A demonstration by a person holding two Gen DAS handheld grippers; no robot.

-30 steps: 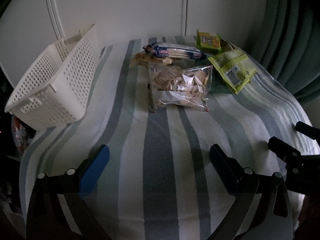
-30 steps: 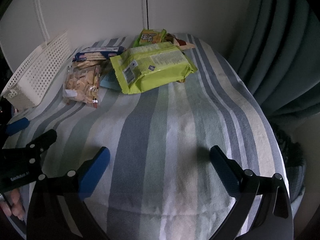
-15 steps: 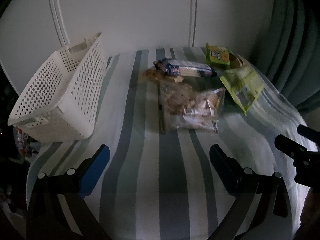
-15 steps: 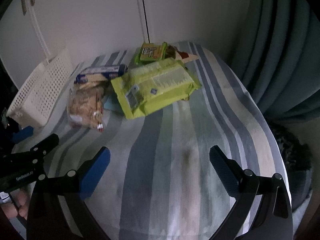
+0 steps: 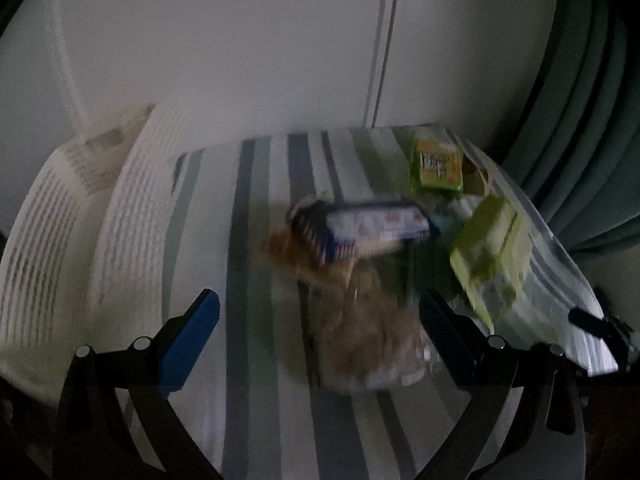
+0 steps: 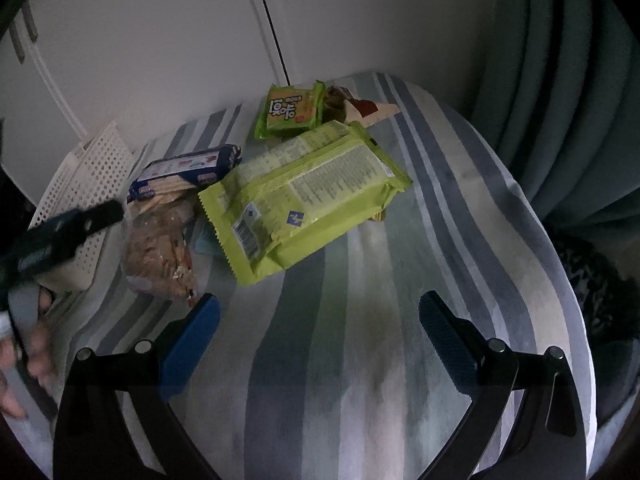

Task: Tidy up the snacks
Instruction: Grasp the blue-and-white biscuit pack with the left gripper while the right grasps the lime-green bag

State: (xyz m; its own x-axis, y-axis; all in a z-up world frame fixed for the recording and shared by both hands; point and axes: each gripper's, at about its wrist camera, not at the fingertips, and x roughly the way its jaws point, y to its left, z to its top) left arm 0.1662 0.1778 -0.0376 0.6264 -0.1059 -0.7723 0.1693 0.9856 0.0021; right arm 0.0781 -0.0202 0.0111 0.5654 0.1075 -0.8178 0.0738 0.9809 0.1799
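Snacks lie in a cluster on a striped tablecloth. A large lime-green bag lies in the middle, a small green packet behind it, a blue-and-white cracker pack to its left, and a clear bag of biscuits in front of that. My left gripper is open, its fingers either side of the clear biscuit bag, which is blurred. My right gripper is open above bare cloth, short of the lime bag. The white perforated basket stands at the left.
White cabinet doors rise behind the table and a grey-green curtain hangs to the right. A brown-red wrapper lies at the far edge. A hand holds the left gripper's handle at the left.
Both grippers have moved forward towards the snacks. The left one now frames the clear biscuit bag, with the view blurred by motion. Neither has closed.
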